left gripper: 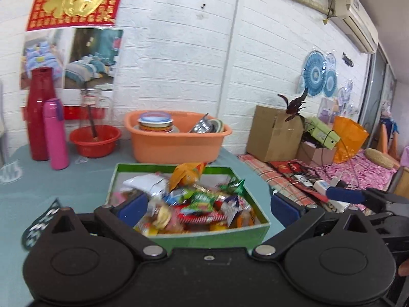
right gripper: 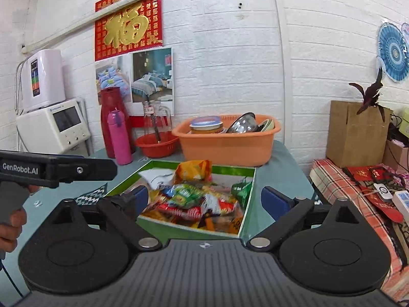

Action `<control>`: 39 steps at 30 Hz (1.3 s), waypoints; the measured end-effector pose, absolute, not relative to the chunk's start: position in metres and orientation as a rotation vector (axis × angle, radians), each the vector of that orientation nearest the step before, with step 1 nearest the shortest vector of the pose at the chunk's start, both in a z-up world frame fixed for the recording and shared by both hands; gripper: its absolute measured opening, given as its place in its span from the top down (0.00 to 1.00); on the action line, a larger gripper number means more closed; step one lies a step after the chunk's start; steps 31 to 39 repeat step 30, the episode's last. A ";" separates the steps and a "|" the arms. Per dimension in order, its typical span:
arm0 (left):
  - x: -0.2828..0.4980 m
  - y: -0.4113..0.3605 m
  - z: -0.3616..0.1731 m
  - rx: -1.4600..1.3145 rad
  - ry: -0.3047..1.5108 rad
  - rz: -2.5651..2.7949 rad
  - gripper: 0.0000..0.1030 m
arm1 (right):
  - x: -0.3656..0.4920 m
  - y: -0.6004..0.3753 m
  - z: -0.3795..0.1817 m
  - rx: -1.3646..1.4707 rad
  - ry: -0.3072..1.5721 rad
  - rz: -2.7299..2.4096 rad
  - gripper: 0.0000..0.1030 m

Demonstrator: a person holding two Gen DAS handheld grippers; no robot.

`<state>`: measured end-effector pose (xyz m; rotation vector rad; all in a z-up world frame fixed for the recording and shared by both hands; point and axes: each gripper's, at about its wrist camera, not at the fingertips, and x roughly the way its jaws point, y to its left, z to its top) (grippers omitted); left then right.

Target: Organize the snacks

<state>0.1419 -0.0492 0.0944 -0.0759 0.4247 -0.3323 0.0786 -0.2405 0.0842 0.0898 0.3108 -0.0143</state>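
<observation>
Teal table (left gripper: 64, 186), snack box (left gripper: 188, 235) before open left tool (left gripper: 207, 208)

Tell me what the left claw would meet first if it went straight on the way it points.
Most likely the pile of snack packets in the green box: the open left claw points down at it, fingers straddling the near wall. Depth is unclear, so that wall could come first.

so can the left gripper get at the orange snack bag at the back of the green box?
Probably yes. The left gripper is open over the green box, which has no lid, and the orange snack bag sits on top of the pile, uncovered.
</observation>
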 end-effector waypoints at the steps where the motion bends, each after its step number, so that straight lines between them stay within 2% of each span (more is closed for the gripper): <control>1: 0.134 -0.047 0.091 -0.077 0.427 -0.318 0.00 | 0.073 -0.237 0.082 0.081 0.313 -0.018 0.00; 16: 0.100 -0.036 0.021 -0.066 0.552 -0.163 0.00 | 0.051 -0.199 0.013 0.022 0.429 -0.108 0.00; 39: 0.102 -0.034 0.010 -0.049 0.570 -0.136 0.00 | 0.053 -0.203 0.009 0.024 0.427 -0.137 0.00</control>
